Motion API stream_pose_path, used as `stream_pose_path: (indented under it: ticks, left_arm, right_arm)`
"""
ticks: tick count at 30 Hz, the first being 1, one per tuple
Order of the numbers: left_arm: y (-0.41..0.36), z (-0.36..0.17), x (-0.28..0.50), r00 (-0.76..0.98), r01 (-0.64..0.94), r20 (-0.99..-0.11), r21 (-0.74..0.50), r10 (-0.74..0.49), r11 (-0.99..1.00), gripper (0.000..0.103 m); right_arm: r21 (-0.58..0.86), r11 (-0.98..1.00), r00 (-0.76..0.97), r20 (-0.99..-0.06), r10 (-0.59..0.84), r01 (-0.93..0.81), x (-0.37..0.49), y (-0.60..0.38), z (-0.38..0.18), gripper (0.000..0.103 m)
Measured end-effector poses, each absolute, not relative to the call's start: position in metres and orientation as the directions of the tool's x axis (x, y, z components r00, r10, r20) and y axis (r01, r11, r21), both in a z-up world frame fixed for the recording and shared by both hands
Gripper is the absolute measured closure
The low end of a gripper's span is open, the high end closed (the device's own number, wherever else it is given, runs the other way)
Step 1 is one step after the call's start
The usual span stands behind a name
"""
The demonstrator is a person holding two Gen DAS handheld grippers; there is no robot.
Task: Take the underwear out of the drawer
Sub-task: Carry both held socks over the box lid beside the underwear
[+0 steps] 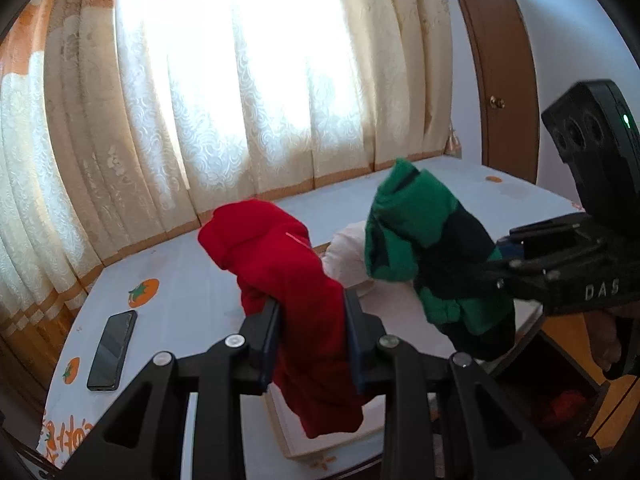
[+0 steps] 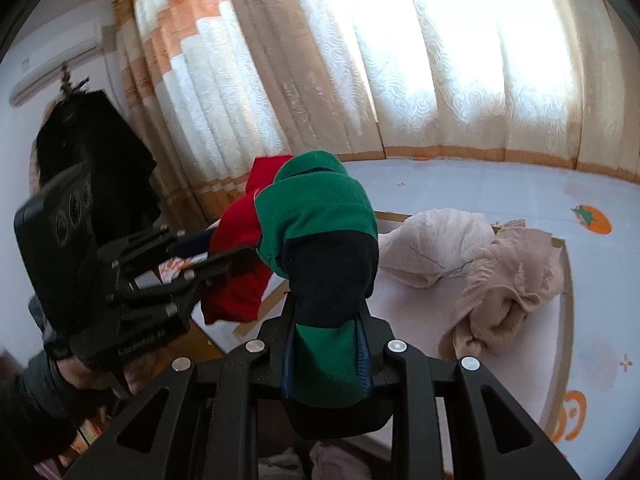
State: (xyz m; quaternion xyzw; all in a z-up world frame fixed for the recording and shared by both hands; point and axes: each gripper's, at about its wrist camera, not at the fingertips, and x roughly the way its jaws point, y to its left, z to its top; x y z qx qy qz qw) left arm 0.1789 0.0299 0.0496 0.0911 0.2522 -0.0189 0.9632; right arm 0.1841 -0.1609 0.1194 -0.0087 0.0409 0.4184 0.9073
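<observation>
My left gripper (image 1: 310, 312) is shut on a red piece of underwear (image 1: 280, 264), which stands up between the pads and hangs down below them. In the right wrist view the same red underwear (image 2: 236, 264) shows at the left, held by the left gripper (image 2: 224, 256). My right gripper (image 2: 325, 320) is shut on a green and dark navy piece of underwear (image 2: 324, 232), bunched above its fingers. That green piece (image 1: 420, 240) hangs from the right gripper (image 1: 480, 268) at the right of the left wrist view. Both are held above a pale table (image 1: 192, 280).
A white tray (image 2: 560, 312) on the table holds pinkish and beige garments (image 2: 492, 272). A black phone (image 1: 112, 350) lies at the table's left. An open wooden compartment (image 1: 560, 396) with red cloth inside sits low right. Curtains (image 1: 224, 92) hang behind; a brown door (image 1: 500, 80) stands right.
</observation>
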Motion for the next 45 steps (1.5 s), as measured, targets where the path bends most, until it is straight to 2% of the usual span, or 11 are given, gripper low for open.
stream_pose_path:
  ticks: [12, 32, 45]
  left_arm:
    - [0.046, 0.038, 0.226, 0.804, 0.117, -0.594, 0.116, -0.025, 0.986, 0.076]
    - [0.054, 0.01, 0.281, 0.701, 0.128, -0.712, 0.085, -0.03, 0.988, 0.076]
    - [0.056, -0.004, 0.295, 0.665, 0.126, -0.747, 0.097, -0.012, 0.987, 0.076]
  right_arm:
    - [0.158, 0.664, 0.649, -0.142, 0.748, -0.731, 0.243, -0.138, 0.148, 0.076]
    - [0.222, 0.72, 0.682, -0.231, 0.693, -0.657, 0.288, -0.107, 0.159, 0.076]
    - [0.222, 0.736, 0.678, -0.29, 0.676, -0.639, 0.307, -0.094, 0.153, 0.076]
